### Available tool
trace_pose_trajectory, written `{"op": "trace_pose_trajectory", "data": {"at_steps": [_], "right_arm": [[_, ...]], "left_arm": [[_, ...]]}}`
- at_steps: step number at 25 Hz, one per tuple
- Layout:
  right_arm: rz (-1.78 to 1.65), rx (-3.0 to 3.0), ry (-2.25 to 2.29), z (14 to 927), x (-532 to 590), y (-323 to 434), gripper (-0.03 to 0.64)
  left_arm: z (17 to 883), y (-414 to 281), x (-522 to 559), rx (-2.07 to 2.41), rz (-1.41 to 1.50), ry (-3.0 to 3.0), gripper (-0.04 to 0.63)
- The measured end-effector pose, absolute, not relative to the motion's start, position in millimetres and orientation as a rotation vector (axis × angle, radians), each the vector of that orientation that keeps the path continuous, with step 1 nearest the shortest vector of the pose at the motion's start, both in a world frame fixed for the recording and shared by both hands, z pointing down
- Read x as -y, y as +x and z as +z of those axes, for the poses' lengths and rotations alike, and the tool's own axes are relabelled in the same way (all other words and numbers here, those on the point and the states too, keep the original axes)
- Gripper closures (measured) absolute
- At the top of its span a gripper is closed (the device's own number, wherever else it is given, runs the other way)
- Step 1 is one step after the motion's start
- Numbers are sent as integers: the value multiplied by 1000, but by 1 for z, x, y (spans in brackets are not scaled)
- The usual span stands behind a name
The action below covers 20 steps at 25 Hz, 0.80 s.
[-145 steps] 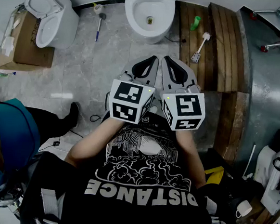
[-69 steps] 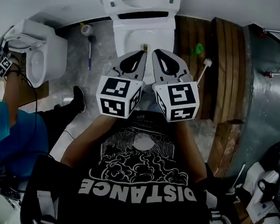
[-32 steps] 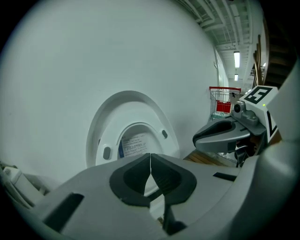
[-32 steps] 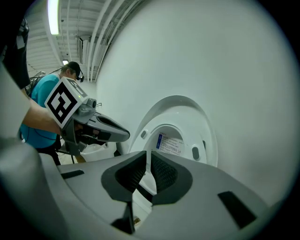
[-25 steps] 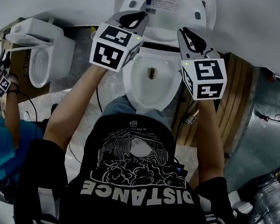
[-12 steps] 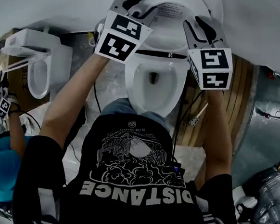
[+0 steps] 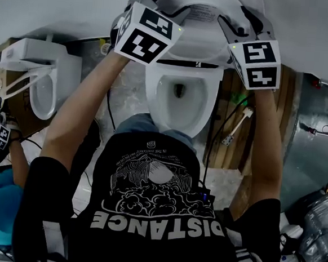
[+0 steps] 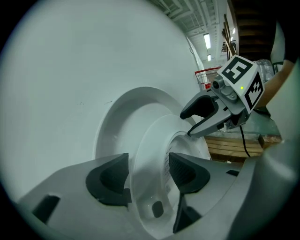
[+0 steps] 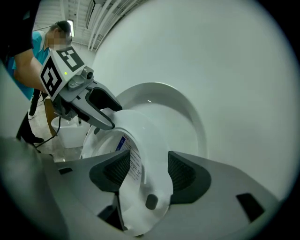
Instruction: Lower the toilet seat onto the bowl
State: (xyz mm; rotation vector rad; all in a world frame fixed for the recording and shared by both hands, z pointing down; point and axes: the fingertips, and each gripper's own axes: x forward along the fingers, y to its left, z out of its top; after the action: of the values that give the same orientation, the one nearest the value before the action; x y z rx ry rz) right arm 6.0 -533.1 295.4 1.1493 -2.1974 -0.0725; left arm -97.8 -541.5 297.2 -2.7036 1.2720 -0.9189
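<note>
The white toilet seat point(image 7: 200, 43), with a printed label on its face, stands raised upright against the lid, behind the open white bowl point(image 7: 151, 95).

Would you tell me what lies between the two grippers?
The raised toilet seat, head view: left gripper and right gripper, jaws opening, straddle its rim.

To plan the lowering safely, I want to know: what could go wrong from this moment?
1. The left claw and right claw are both opening around the raised white plastic toilet seat. Without a grip, it might drop and slam onto the white ceramic bowl.
2. The white lid stands close behind the seat, so a claw may catch it too.
</note>
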Motion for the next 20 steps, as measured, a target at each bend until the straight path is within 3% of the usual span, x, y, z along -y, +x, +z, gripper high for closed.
{"op": "trace_pose_trajectory", "data": {"at_steps": [20], "right_arm": [[-98,2150,966,298,534,10,364]], "left_arm": [[299,-95,541,-1353,-1058,-2638,350]]}}
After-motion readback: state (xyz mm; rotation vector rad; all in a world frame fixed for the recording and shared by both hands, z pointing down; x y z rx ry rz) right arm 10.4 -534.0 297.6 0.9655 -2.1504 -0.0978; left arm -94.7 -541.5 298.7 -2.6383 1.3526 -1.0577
